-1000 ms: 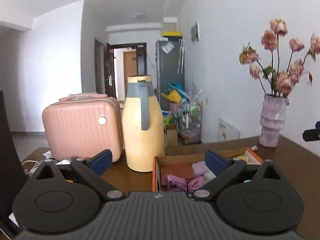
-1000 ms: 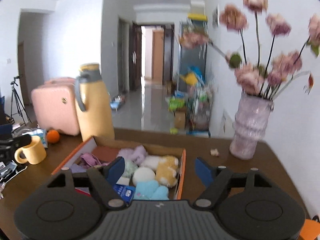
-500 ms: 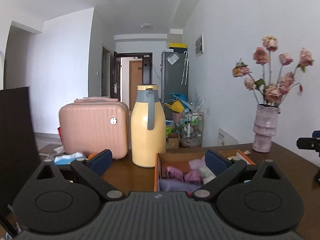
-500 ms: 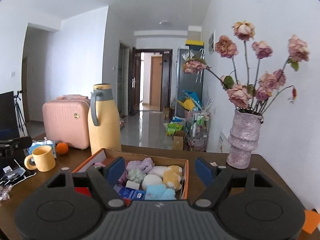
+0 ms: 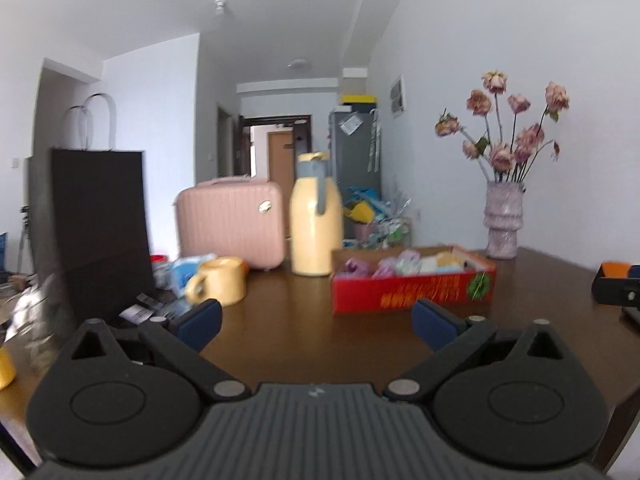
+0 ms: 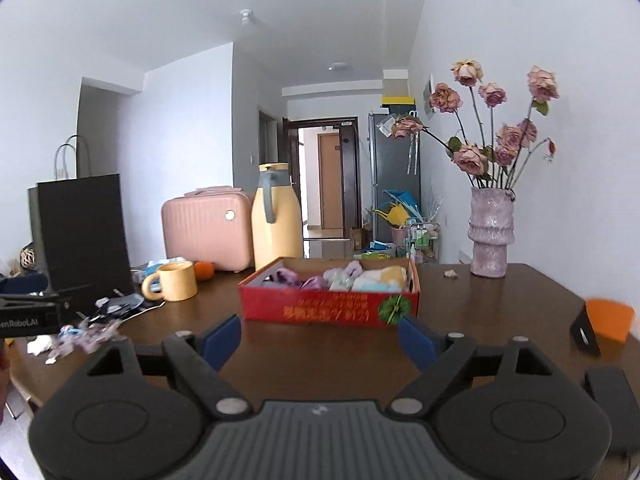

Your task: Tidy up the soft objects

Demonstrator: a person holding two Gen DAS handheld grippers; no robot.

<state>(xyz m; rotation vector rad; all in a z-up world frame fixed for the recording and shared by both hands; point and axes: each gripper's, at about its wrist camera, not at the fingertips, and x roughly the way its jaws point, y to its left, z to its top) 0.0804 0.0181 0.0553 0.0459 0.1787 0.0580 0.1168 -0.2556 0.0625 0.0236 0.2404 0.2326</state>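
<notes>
A red cardboard box (image 5: 412, 290) (image 6: 328, 312) sits on the dark wooden table. It holds several soft toys (image 6: 344, 276) in purple, white, yellow and pale blue, which also show in the left wrist view (image 5: 404, 262). My left gripper (image 5: 316, 322) is open and empty, low over the table, well short of the box and to its left. My right gripper (image 6: 320, 338) is open and empty, just short of the box's front wall.
A yellow thermos jug (image 5: 316, 216), a pink case (image 5: 232, 222), a yellow mug (image 5: 218, 286), a black paper bag (image 5: 100, 232) and small clutter (image 6: 92, 332) stand at the left. A vase of dried roses (image 6: 490, 236) stands at the back right. An orange object (image 6: 608, 320) lies at the right edge.
Both grippers have drawn back from the box and away from over it. The box's red front wall, the mug and the black bag have come into view.
</notes>
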